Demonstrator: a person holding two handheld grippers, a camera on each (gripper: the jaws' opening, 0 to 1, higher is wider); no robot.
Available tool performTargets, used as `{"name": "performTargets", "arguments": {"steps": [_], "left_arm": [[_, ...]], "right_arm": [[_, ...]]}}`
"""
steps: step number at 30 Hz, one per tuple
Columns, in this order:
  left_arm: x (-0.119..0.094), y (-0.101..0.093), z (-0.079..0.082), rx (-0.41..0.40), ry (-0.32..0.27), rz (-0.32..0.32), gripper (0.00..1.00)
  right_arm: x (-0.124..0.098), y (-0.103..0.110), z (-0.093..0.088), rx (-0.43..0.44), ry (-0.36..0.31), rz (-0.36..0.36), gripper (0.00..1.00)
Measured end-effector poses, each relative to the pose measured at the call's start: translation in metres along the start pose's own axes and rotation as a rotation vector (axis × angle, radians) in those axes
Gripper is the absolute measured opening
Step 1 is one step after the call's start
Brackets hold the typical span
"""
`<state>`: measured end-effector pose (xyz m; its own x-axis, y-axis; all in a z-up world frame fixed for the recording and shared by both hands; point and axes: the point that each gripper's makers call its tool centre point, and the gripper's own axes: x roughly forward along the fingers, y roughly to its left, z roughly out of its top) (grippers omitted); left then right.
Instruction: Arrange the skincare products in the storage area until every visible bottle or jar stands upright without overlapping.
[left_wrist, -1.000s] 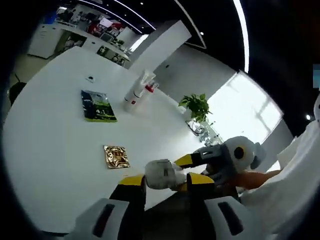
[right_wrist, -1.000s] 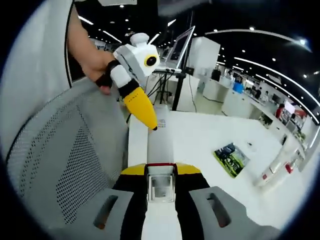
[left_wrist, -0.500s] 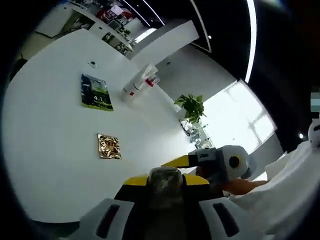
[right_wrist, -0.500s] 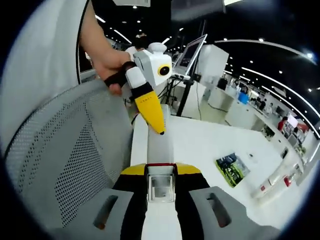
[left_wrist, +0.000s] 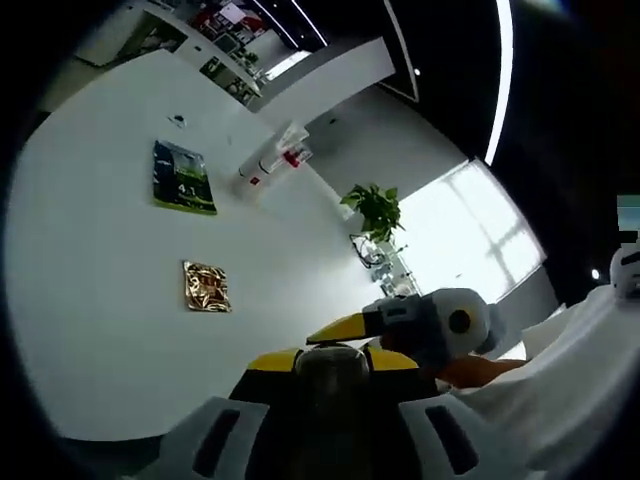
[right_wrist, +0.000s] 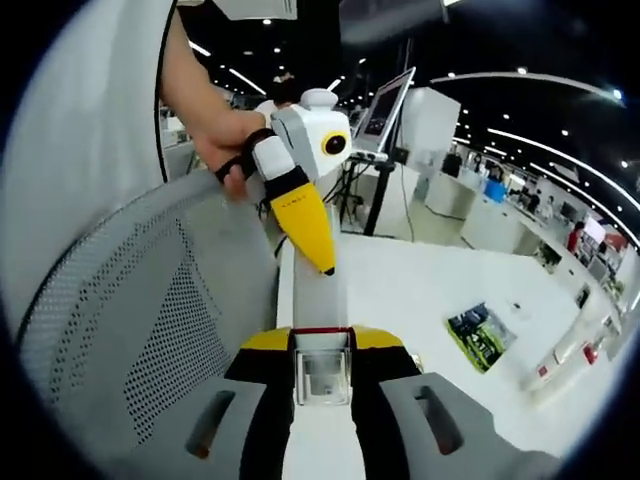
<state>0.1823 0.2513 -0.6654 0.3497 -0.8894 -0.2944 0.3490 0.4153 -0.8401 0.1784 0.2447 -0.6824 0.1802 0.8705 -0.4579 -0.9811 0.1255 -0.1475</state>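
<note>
While the left gripper (left_wrist: 330, 358) looks out over the white table (left_wrist: 110, 300), what sits between its yellow jaws is hard to read: a rounded, shadowed end, dark and blurred, with the jaws pressed in on both sides of it. The right gripper view makes it plainer. It is a long white tube (right_wrist: 318, 295) with a red band and a clear cap, and the right gripper (right_wrist: 322, 335) is clenched on the cap end. The tube runs straight out ahead, off the table, to where a yellow jaw of the left gripper meets its far end. A hand (right_wrist: 225, 140) holds that gripper, and one of its jaws is hidden behind the other.

Out on the table lies a green packet (left_wrist: 183, 178), flat. Nearer the camera than the green packet sits a gold foil sachet (left_wrist: 206, 287), crinkled, its print unreadable. Beyond the green packet stand white bottles (left_wrist: 270, 165) with red marks, too small to count for sure. Farther behind them is a potted plant (left_wrist: 375, 210) against a bright window.

In the right gripper view a grey mesh chair back (right_wrist: 130, 330) covers the lower left, cut off at the edge. The green packet appears again off to the right, with the bottles past it, blurred near the rim.
</note>
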Motion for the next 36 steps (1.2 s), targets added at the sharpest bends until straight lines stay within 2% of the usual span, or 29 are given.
{"name": "performTargets", "arguments": {"steps": [1,3,4,6,9,11,14,16,18,19,21,23,25,27,28,30,33,36], "left_arm": [[0.000,0.000,0.001,0.006,-0.007,0.002,0.24],[-0.001,0.003,0.004,0.020,-0.022,0.015,0.24],[-0.002,0.009,0.007,0.043,-0.037,0.045,0.24],[-0.002,0.008,0.007,0.028,-0.039,0.037,0.24],[-0.003,0.006,0.009,0.046,-0.052,0.037,0.24],[-0.003,0.007,0.011,0.046,-0.061,0.042,0.24],[-0.004,0.011,0.017,0.039,-0.086,0.060,0.24],[-0.006,0.016,0.021,0.031,-0.109,0.077,0.24],[-0.009,0.020,0.031,-0.009,-0.159,0.089,0.24],[-0.012,0.021,0.041,-0.040,-0.213,0.079,0.24],[-0.017,0.025,0.055,-0.087,-0.294,0.074,0.24],[-0.019,0.028,0.062,-0.095,-0.343,0.081,0.24],[-0.022,0.029,0.065,-0.098,-0.368,0.075,0.24],[-0.022,0.027,0.067,-0.094,-0.384,0.075,0.24],[-0.022,0.026,0.067,-0.098,-0.389,0.071,0.24],[-0.022,0.026,0.071,-0.104,-0.411,0.071,0.24],[-0.020,0.022,0.071,-0.105,-0.418,0.059,0.24],[-0.015,0.012,0.067,-0.080,-0.402,0.024,0.24]], "right_arm": [[0.000,0.002,0.000,0.037,-0.004,0.008,0.19],[0.000,0.001,0.001,0.037,-0.005,0.006,0.19],[0.000,0.002,0.001,0.103,-0.008,0.007,0.21],[0.002,0.001,0.000,0.231,-0.025,0.009,0.27],[0.000,-0.007,-0.004,0.287,-0.031,-0.009,0.34],[-0.001,-0.008,-0.006,0.363,-0.046,-0.003,0.34],[-0.002,-0.011,-0.008,0.398,-0.047,-0.008,0.35],[-0.003,-0.012,-0.006,0.470,-0.061,-0.009,0.38],[-0.004,-0.013,-0.006,0.571,-0.067,-0.008,0.43],[-0.004,-0.013,-0.005,0.655,-0.076,0.000,0.46],[-0.003,-0.013,-0.004,0.749,-0.089,0.016,0.49],[-0.003,-0.015,0.000,0.809,-0.117,0.016,0.52],[-0.003,-0.016,0.009,0.906,-0.165,0.034,0.53],[-0.001,-0.015,0.008,1.034,-0.168,0.058,0.54],[0.000,-0.012,0.010,1.089,-0.172,0.095,0.55],[0.002,-0.008,0.012,1.149,-0.177,0.126,0.55],[0.003,-0.003,0.027,1.180,-0.227,0.185,0.53],[-0.001,-0.005,0.051,1.271,-0.340,0.263,0.53]]}}
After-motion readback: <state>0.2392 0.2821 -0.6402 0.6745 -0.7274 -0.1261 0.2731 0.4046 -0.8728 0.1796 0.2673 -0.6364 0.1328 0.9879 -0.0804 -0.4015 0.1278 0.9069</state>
